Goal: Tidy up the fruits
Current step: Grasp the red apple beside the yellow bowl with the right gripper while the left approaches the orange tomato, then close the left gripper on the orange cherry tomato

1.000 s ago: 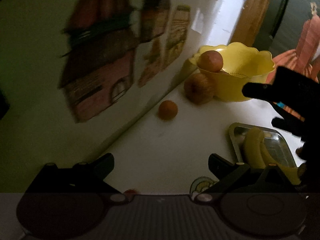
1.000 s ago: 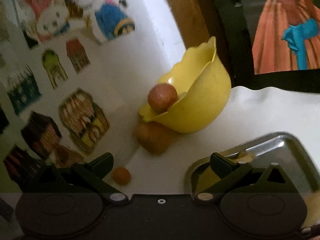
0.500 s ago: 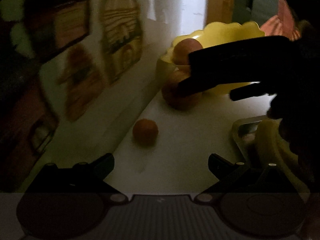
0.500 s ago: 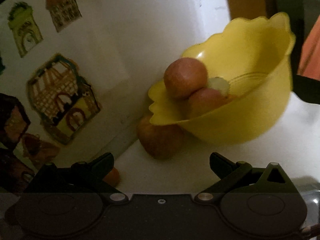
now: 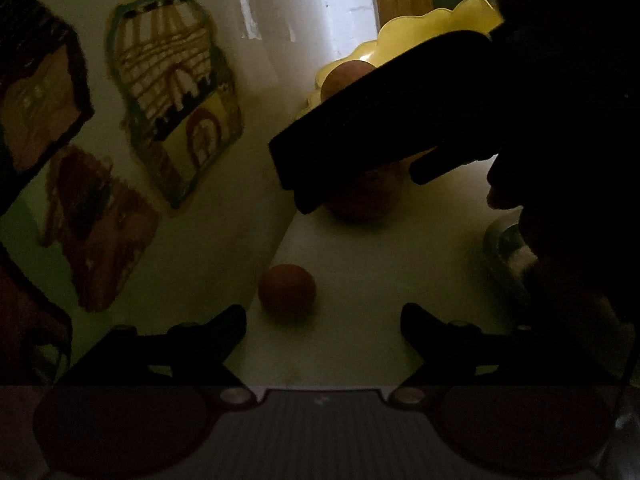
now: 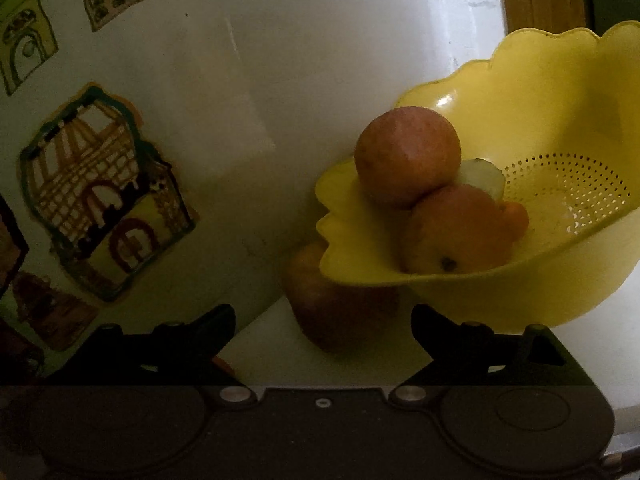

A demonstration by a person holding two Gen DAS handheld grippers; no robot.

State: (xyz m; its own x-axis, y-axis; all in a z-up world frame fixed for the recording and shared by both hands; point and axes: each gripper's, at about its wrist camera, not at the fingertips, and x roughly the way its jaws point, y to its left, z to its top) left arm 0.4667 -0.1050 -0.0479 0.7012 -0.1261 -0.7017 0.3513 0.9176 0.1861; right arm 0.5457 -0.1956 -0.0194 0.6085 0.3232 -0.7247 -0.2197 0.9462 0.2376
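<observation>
Dim light. We take the yellow bowl (image 6: 532, 280) as our mark; it stands on the white table (image 5: 360, 352) against the wall (image 6: 248, 100) with its house stickers. Two apples (image 6: 408, 156) and a smaller orange fruit lie inside it. A third apple (image 6: 332, 312) sits on the table, tucked under the bowl's rim on the wall side. Our right gripper (image 6: 322, 332) points at that apple, jaws apart, empty. Our left gripper (image 5: 322, 330), also spread and empty, faces a small orange (image 5: 287, 288) nearer us than the bowl.
</observation>
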